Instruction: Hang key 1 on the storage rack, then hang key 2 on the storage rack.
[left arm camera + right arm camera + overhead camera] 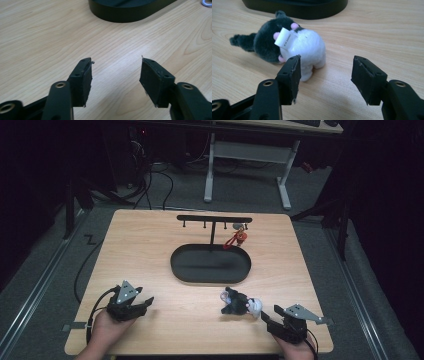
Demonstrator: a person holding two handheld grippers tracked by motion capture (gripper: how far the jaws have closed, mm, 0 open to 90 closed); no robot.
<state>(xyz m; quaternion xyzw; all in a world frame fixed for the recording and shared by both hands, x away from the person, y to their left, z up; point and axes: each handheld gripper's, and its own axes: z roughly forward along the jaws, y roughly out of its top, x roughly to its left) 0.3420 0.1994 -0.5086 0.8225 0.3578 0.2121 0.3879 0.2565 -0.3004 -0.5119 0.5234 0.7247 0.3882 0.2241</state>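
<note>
A small black-and-white plush toy (pixel 241 304) (pixel 287 47) with a paper tag lies on the wooden table (pixel 150 250), in front of a black oval tray (pixel 210 264). My right gripper (pixel 267 317) (pixel 325 72) stands open just behind the plush, its left jaw close to the toy's white body, nothing between the pads. My left gripper (pixel 145 303) (pixel 116 75) rests open over bare wood at the front left, pointing towards the tray (pixel 125 10). A black hanger rack (pixel 214 219) rises from the tray's far side, with a red keychain (pixel 239 239) hanging at its right end.
A white-legged desk (pixel 247 155) stands on the floor beyond the table. Cables trail off the table's left side (pixel 82 270). Bare wood lies between the two grippers and to both sides of the tray.
</note>
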